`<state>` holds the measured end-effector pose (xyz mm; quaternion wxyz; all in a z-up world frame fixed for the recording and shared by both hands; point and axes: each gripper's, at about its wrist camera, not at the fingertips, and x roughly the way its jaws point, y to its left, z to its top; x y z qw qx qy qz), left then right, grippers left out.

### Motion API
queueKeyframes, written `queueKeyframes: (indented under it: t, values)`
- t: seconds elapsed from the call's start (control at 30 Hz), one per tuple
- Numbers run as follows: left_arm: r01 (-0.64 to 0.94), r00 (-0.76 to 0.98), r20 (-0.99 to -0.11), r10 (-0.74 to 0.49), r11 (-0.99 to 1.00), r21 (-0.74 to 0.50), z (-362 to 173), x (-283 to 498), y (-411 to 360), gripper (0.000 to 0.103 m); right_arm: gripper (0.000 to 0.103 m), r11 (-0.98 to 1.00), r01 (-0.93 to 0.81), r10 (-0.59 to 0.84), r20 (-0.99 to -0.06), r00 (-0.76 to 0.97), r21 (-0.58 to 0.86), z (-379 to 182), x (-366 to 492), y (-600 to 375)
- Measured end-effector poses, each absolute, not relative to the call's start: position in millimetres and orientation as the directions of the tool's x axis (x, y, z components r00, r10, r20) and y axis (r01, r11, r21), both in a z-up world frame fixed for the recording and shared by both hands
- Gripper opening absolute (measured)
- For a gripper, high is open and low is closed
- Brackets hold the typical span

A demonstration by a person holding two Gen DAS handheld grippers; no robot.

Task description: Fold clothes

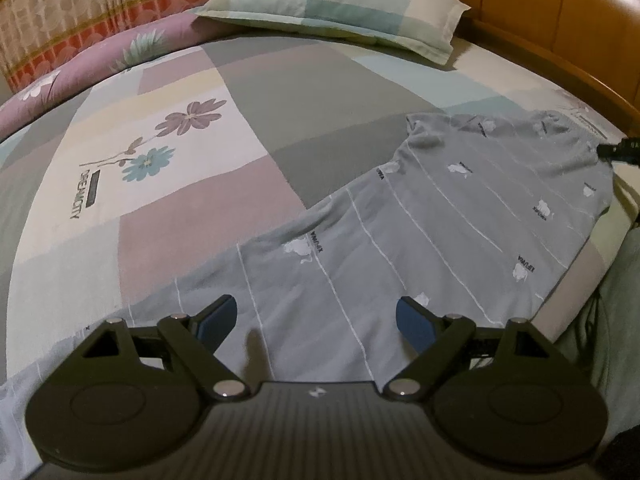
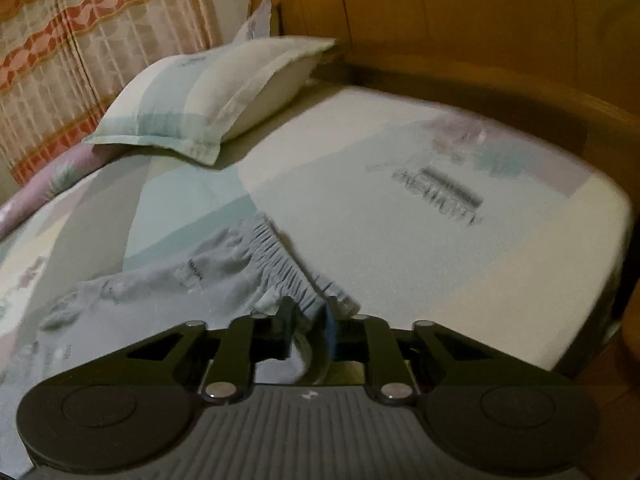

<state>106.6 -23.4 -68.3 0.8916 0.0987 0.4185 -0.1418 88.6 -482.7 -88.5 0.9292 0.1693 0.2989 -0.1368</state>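
Trousers (image 1: 460, 216): one pair, beside one pillow (image 1: 336, 4).

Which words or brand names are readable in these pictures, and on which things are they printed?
"DREAMCITY": on the bed sheet, beside the printed flowers, left wrist view.
"XIPUMA": repeated small black print on the grey trousers; several copies are too small to confirm.
Right wrist view: the sheet's dark lettering is too blurred to read.

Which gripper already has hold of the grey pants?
The right gripper: its fingers pinch the elastic waistband of the grey pants. The left gripper hangs wide open over the leg end, gripping nothing.
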Motion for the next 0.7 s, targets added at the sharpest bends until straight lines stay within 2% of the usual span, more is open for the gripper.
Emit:
queueKeyframes:
  t: [0.17, 0.33, 0.37, 0.5, 0.57, 0.67, 0.7]
  values:
    - [0.355, 0.611, -0.769, -0.187, 0.933, 0.055, -64, 106, -28, 0.087, 0.014, 0.923, 0.343, -0.186, -0.574, 0.797, 0.177, -73, 101, -482]
    - [0.371, 0.611, -0.766, -0.202, 0.927, 0.051, -62, 103, -30, 0.087, 0.016, 0.911, 0.368, -0.18, -0.627, 0.758, 0.184, -81, 112, -493]
    - [0.372, 0.611, -0.766, -0.201, 0.927, 0.054, -62, 103, -30, 0.087, 0.018, 0.906, 0.375, -0.17, -0.642, 0.747, 0.196, -84, 113, -496]
    - [0.372, 0.616, -0.761, -0.202, 0.927, 0.055, -61, 101, -29, 0.087, 0.023, 0.884, 0.382, -0.154, -0.602, 0.783, 0.271, -71, 88, -492]
    - [0.375, 0.617, -0.759, -0.207, 0.926, 0.052, -61, 101, -28, 0.087, 0.024, 0.868, 0.362, -0.089, -0.61, 0.788, 0.34, -69, 76, -486]
    - [0.378, 0.619, -0.756, -0.211, 0.924, 0.052, -61, 100, -28, 0.087, 0.035, 0.857, 0.351, -0.028, -0.648, 0.761, 0.376, -77, 69, -477]
    - [0.38, 0.62, -0.755, -0.215, 0.924, 0.049, -61, 99, -28, 0.087, 0.035, 0.854, 0.357, -0.022, -0.659, 0.752, 0.378, -81, 68, -474]
